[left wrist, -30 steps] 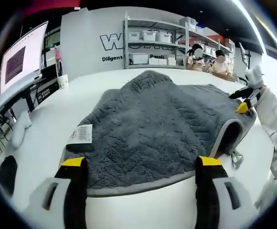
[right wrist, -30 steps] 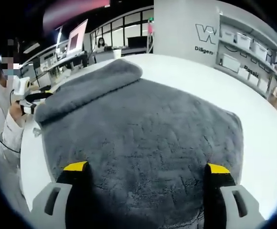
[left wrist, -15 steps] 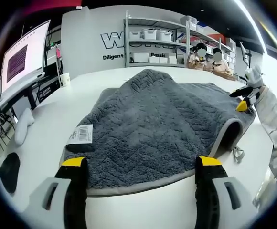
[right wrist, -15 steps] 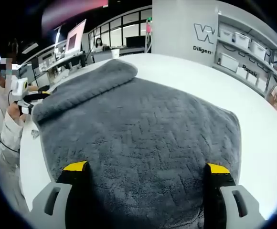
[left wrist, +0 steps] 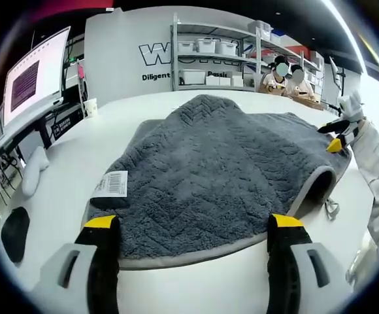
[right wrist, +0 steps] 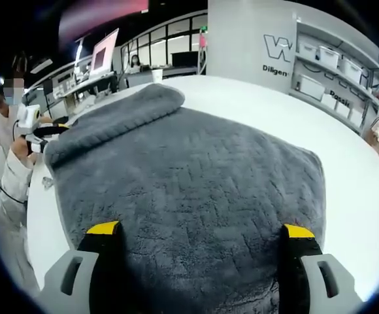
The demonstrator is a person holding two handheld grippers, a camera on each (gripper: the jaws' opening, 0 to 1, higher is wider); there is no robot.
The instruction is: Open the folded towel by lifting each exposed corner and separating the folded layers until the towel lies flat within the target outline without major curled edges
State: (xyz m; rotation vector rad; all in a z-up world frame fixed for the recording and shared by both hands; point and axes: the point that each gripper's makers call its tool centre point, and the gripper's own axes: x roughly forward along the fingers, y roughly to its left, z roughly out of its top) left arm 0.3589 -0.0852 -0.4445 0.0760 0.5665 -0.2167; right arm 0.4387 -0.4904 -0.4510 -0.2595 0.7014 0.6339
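Note:
A grey plush towel (left wrist: pixel 209 163) lies folded on the white table (left wrist: pixel 65 190), with a white label (left wrist: pixel 110 184) at its near left corner and a rolled fold at its right edge. My left gripper (left wrist: pixel 193 222) stands open at the towel's near hem, one jaw on each side. The right gripper (left wrist: pixel 336 139) comes in at the towel's far right corner, held by a white-sleeved arm. In the right gripper view the towel (right wrist: pixel 196 170) spreads wide, a thick fold along its far left. My right gripper (right wrist: pixel 200 229) is open over the pile. The left gripper (right wrist: pixel 42 134) shows at the left edge.
A small metal clip (left wrist: pixel 331 209) lies on the table beside the towel's right fold. A black pad (left wrist: pixel 13 232), a white object (left wrist: pixel 32 171) and a cup (left wrist: pixel 86 108) sit to the left. Shelves with white bins (left wrist: pixel 206 62), a monitor (left wrist: pixel 32 82) and seated people stand behind.
Both views have shifted only slightly with the hands. The towel keeps the same folds, and both grippers stay open.

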